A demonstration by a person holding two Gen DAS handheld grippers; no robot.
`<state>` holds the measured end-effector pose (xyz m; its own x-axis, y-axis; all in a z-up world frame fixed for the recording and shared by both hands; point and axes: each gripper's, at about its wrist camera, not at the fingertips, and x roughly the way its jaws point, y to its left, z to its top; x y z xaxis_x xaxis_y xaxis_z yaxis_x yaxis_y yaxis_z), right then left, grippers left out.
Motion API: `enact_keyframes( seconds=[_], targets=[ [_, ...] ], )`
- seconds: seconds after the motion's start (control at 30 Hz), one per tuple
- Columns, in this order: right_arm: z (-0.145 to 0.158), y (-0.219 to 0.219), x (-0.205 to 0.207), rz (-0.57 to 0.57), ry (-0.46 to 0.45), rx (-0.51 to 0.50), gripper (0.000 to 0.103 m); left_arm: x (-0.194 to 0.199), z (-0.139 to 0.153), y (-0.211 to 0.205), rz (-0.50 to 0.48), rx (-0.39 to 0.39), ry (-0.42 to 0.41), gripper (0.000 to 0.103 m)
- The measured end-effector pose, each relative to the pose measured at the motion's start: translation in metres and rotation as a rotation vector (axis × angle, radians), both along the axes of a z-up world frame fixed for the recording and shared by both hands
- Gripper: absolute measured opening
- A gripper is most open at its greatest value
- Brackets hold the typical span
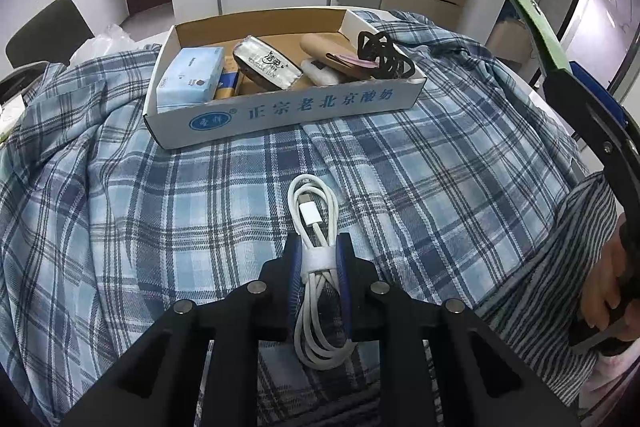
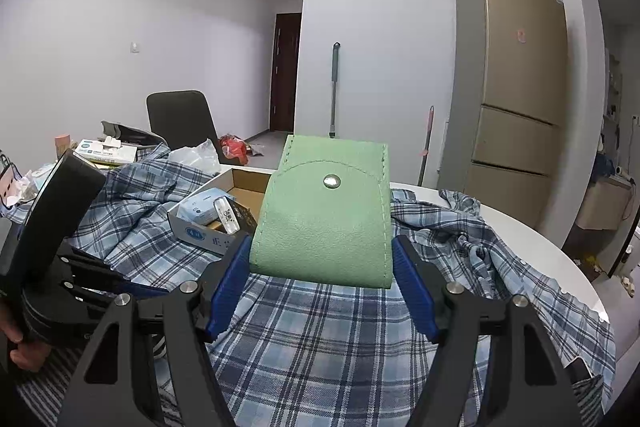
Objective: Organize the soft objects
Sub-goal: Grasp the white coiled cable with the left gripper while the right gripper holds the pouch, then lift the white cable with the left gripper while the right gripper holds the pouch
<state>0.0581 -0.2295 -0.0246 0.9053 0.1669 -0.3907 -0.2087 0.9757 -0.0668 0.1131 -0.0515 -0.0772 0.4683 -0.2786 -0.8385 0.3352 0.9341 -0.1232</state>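
My left gripper (image 1: 318, 259) is shut on a coiled white cable (image 1: 314, 223) bound with a white strap, held just above the blue plaid cloth (image 1: 160, 211). My right gripper (image 2: 320, 267) is shut on a green leather pouch (image 2: 324, 215) with a metal snap, held up above the cloth; the pouch's edge also shows in the left wrist view (image 1: 520, 3). A shallow cardboard box (image 1: 288, 107) stands beyond, holding a blue tissue pack (image 1: 190, 77), a silver wipes pack (image 1: 266, 63), a tan case (image 1: 332, 49) and a dark tangled cord (image 1: 382, 53).
The plaid cloth (image 2: 320, 339) covers a round white table (image 2: 560, 247). A black chair (image 2: 180, 119), a plastic bag (image 2: 196, 155) and boxes (image 2: 104, 149) lie at the far left. A fridge (image 2: 516, 87) and mop handles stand by the wall.
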Motion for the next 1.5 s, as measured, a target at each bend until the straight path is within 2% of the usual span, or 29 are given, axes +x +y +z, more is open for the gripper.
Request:
enact_keyframes(
  seconds=[0.17,0.23,0.37,0.43,0.6,0.9,0.97,1.1,1.2,1.3,1.5],
  targets=[
    [0.0,0.0,0.0,0.0,0.002,0.0,0.069,0.0,0.0,0.001,0.015,-0.023,0.026,0.029],
    [-0.001,0.001,0.001,0.0,0.003,-0.002,0.069,0.0,0.0,0.003,0.015,-0.042,0.038,0.03],
    [-0.001,0.001,0.001,0.002,0.004,-0.001,0.069,0.004,-0.008,0.004,0.031,-0.025,0.055,0.03],
    [-0.001,0.0,0.001,0.002,0.003,0.003,0.069,0.006,-0.012,0.006,0.031,-0.051,0.084,0.03],
    [-0.002,0.0,0.001,0.006,0.01,-0.002,0.069,0.004,-0.013,0.004,0.026,-0.029,0.059,0.03],
    [-0.004,0.006,0.002,0.009,0.019,-0.029,0.069,0.0,-0.015,-0.012,-0.017,0.08,0.009,0.029],
    [-0.003,0.006,0.0,0.009,0.012,-0.029,0.069,-0.001,-0.014,-0.011,-0.012,0.074,0.004,0.026],
    [-0.002,0.005,-0.001,0.011,0.0,-0.026,0.069,-0.004,-0.011,-0.007,-0.006,0.052,-0.013,0.026],
    [-0.002,0.004,-0.001,0.012,0.0,-0.025,0.069,-0.013,-0.001,-0.006,-0.007,0.042,-0.09,0.019],
    [-0.002,0.004,-0.001,0.012,0.0,-0.025,0.069,-0.019,0.008,0.0,0.007,0.013,-0.153,0.018],
    [-0.001,0.005,-0.004,0.01,-0.015,-0.035,0.069,-0.014,0.002,-0.002,0.002,0.017,-0.11,0.018]
  ],
)
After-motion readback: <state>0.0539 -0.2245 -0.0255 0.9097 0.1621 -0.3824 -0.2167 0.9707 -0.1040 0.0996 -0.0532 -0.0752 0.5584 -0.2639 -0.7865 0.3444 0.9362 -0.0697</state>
